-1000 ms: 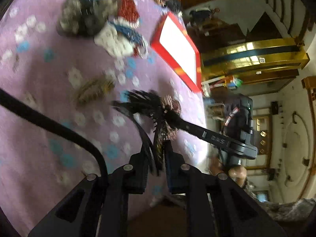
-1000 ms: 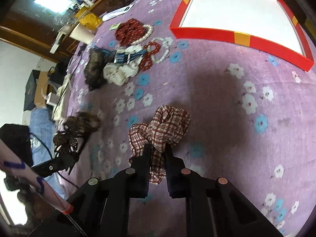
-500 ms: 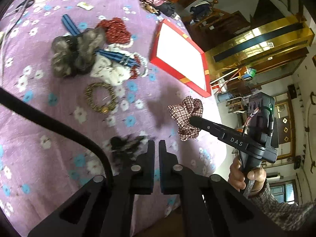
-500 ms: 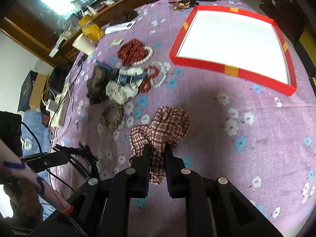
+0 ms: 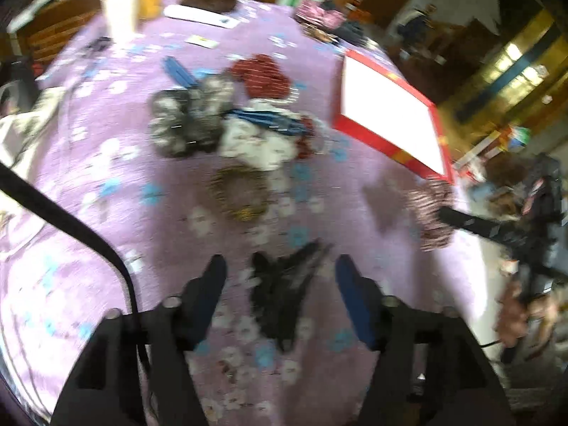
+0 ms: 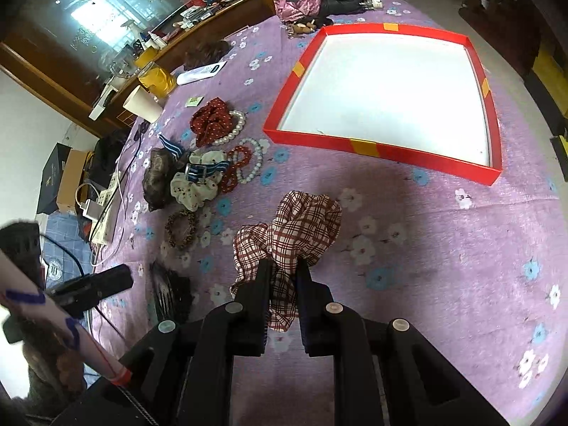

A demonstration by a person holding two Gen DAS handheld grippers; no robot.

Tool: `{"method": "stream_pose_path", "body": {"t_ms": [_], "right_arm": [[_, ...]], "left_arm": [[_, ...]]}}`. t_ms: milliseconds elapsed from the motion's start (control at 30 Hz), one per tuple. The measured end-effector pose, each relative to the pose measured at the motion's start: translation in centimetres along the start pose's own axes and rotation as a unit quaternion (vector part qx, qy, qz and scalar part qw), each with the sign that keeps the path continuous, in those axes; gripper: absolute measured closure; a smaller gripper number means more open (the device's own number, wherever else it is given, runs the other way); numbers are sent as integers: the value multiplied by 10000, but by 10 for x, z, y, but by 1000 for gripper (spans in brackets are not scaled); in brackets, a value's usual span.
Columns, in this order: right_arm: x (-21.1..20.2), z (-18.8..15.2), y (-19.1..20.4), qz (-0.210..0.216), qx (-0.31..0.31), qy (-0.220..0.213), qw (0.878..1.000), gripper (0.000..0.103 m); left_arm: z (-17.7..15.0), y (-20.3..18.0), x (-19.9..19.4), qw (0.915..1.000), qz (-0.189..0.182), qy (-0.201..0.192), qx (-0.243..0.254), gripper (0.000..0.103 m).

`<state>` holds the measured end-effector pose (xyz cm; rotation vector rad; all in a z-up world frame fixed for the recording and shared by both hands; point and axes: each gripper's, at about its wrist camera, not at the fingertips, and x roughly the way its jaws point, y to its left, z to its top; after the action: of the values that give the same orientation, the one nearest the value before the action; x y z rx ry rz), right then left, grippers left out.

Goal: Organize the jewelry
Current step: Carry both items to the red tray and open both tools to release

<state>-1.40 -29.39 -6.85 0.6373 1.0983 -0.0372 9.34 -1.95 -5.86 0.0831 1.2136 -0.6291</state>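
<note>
My right gripper (image 6: 284,266) is shut on a red plaid scrunchie (image 6: 298,220) and holds it above the purple flowered cloth; it also shows in the left wrist view (image 5: 431,213). My left gripper (image 5: 277,266) is open, and a black feathered hair clip (image 5: 284,287) lies on the cloth between its fingers; the clip also shows in the right wrist view (image 6: 172,293). A red tray with a white floor (image 6: 387,149) lies beyond the scrunchie, empty. A pile of scrunchies, bead bracelets and a striped band (image 6: 202,163) lies to the left, a brown braided ring (image 6: 181,229) near it.
A paper cup (image 6: 142,104), a white remote (image 6: 200,71) and a card (image 6: 194,100) lie at the far edge. Folded umbrellas (image 6: 319,5) lie behind the tray. A power strip with cables (image 6: 106,198) sits at the left edge.
My left gripper has opened and let the black feathered clip down onto the cloth. My right gripper has lifted the plaid scrunchie higher and back from the tray.
</note>
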Motion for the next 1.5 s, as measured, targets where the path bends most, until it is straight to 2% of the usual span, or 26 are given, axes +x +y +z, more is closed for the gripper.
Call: {"method": "stream_pose_path", "body": {"t_ms": [100, 200, 367, 400, 433, 467, 667, 833, 933, 1000, 1167, 1300, 1500], "right_arm": [[-3, 7, -11, 137, 9, -40, 9999, 86], [-1, 13, -15, 245, -43, 18, 9997, 86], [5, 15, -14, 346, -209, 121, 9991, 86], [6, 15, -13, 345, -260, 141, 9990, 86], [6, 14, -13, 332, -300, 157, 9989, 86], [6, 14, -14, 322, -314, 168, 9988, 86], [3, 13, -28, 283, -271, 180, 9991, 86], [-10, 32, -46, 189, -154, -50, 9997, 86], [-15, 53, -57, 113, -76, -216, 9997, 86], [-17, 76, -68, -119, -73, -428, 9990, 86], [-11, 135, -100, -423, 128, -705, 9965, 86], [10, 175, -131, -650, 399, -665, 9949, 86], [31, 211, -165, -862, 582, -678, 9923, 86]], "left_arm": [[-13, -5, 12, 9993, 348, 63, 140, 31], [-23, -16, 35, 9987, 335, 304, 239, 30], [-27, -17, 58, 9966, 669, 471, 126, 30], [-26, -15, 62, 9961, 732, 499, 51, 32], [-26, -13, 64, 9956, 764, 544, -26, 51], [-25, -11, 67, 9954, 759, 577, -104, 63], [-13, 0, 44, 9969, 175, 491, -587, 63], [30, -25, 6, 9995, -189, 72, -261, 63], [68, -50, 4, 9996, -289, -29, 0, 63], [97, -74, 13, 9992, -329, -56, 235, 63], [165, -126, 60, 9969, -227, -145, 736, 63], [215, -151, 118, 9971, -333, 119, 674, 63], [253, -175, 193, 9976, -193, 396, 542, 63]]}}
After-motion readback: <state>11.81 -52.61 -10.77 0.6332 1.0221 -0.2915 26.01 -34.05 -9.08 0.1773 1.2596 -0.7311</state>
